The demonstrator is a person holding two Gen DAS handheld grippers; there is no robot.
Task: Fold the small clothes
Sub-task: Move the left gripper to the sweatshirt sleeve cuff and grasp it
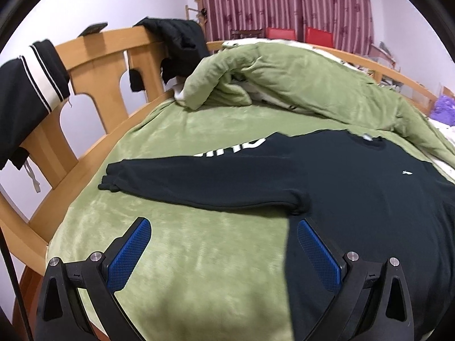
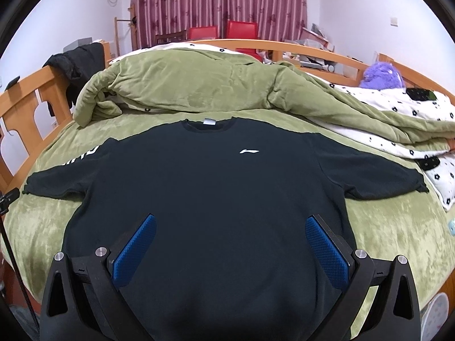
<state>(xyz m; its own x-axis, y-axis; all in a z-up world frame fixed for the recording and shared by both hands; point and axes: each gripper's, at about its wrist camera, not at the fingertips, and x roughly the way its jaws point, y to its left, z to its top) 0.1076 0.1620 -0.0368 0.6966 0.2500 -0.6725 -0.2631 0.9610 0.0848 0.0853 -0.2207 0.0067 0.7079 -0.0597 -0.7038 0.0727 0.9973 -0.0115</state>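
Note:
A black long-sleeved sweatshirt [image 2: 221,187] with a small white chest logo lies flat, front up, on the green bed sheet [image 2: 384,227], both sleeves spread sideways. In the left wrist view the sweatshirt [image 1: 355,199] fills the right side, its left sleeve [image 1: 184,182] stretching left. My left gripper [image 1: 223,227] is open and empty, above the sheet at the garment's lower left edge, below the sleeve. My right gripper [image 2: 230,224] is open and empty, above the middle of the sweatshirt's lower body.
A bunched green quilt [image 2: 199,85] with a white flowered underside lies behind the sweatshirt. A wooden bed rail [image 1: 93,65] with dark clothes [image 1: 25,91] hung on it runs along the left. A purple plush toy [image 2: 381,76] sits far right.

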